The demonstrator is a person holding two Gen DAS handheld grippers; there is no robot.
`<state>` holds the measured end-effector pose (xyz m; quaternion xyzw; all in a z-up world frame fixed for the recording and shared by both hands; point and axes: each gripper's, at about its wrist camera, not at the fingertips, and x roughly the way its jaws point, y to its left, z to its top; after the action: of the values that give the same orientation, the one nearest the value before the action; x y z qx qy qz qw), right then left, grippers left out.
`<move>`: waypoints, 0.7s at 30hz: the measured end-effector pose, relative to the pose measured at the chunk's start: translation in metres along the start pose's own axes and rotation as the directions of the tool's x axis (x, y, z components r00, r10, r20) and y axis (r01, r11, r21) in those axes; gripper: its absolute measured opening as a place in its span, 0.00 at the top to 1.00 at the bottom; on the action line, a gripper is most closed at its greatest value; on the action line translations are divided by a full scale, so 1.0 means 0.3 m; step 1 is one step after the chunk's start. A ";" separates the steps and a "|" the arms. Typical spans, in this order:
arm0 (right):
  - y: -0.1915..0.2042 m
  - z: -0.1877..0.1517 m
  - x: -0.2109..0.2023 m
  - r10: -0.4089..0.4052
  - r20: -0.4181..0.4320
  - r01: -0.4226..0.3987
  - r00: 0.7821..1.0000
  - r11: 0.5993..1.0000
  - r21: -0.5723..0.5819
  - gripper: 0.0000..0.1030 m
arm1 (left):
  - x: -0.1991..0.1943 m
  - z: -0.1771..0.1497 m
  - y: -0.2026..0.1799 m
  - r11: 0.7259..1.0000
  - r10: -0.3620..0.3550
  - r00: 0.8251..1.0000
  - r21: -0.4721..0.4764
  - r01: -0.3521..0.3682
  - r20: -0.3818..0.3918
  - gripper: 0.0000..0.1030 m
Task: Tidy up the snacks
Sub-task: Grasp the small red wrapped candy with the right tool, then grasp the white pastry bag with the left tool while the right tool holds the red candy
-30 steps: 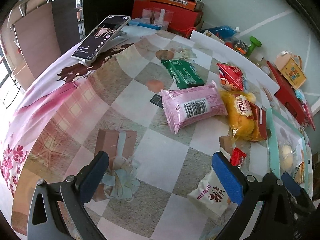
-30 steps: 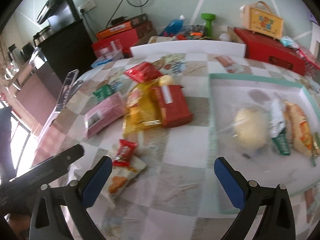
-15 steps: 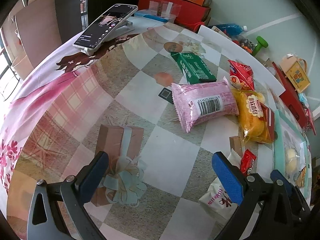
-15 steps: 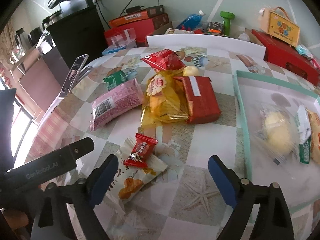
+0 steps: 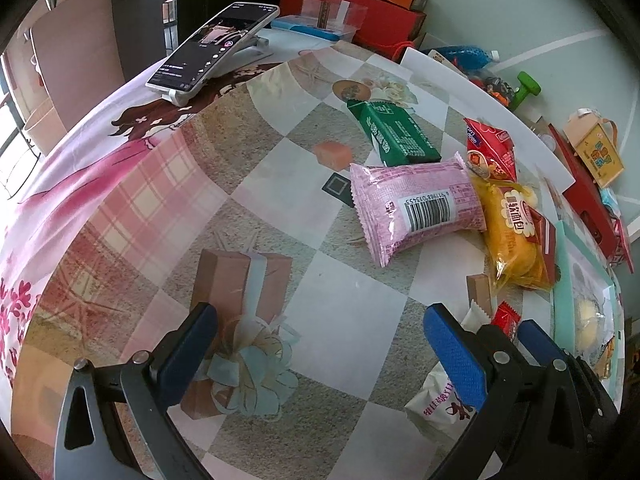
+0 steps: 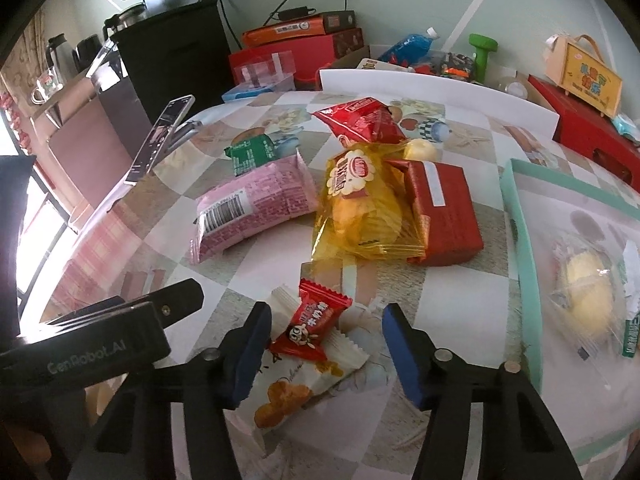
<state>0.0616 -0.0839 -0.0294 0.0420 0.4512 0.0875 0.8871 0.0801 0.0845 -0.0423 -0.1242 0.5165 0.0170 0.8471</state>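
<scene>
A small red candy packet [image 6: 316, 326] lies on top of a white snack packet [image 6: 304, 376] near the table's front. My right gripper [image 6: 326, 356] straddles both; its jaws are closing, and the blue pads still stand a little clear of the wrappers. In the left wrist view the same red candy [image 5: 506, 318] and white packet [image 5: 440, 404] show behind the right-hand finger. My left gripper [image 5: 320, 360] hangs open over the bare tablecloth with nothing between its fingers. A teal tray [image 6: 520, 220] at the right holds several wrapped snacks.
In mid-table lie a pink packet [image 6: 252, 208], a yellow bread bag [image 6: 360, 208], a red box [image 6: 444, 212], a red chips bag [image 6: 360, 120] and a green packet [image 6: 252, 152]. A phone on a stand [image 5: 212, 52] is at the far left edge. Boxes line the wall behind.
My right gripper has swung left and down from the tray side to the red candy and white packet, and its jaws have narrowed around them. The left gripper has hardly moved.
</scene>
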 end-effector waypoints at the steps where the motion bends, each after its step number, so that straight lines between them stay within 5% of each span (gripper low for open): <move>1: 0.001 -0.001 0.001 0.004 0.000 -0.004 1.000 1.000 -0.001 0.44 | -0.001 -0.001 0.000 1.000 0.000 1.000 0.000 0.000 0.000 0.00; 11: -0.008 -0.007 0.004 0.039 -0.011 -0.039 0.999 0.999 0.010 0.71 | -0.002 0.002 -0.001 1.000 -0.002 1.000 0.004 0.002 -0.001 0.00; 21: -0.040 -0.011 -0.023 0.045 0.000 -0.045 0.999 0.998 0.038 0.75 | -0.019 0.002 -0.029 0.999 -0.015 1.000 0.031 0.015 0.005 0.00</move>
<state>0.0564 -0.0970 -0.0277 0.0688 0.4522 0.0989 0.8837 0.0794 0.0767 -0.0355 -0.1150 0.5136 0.0032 0.8503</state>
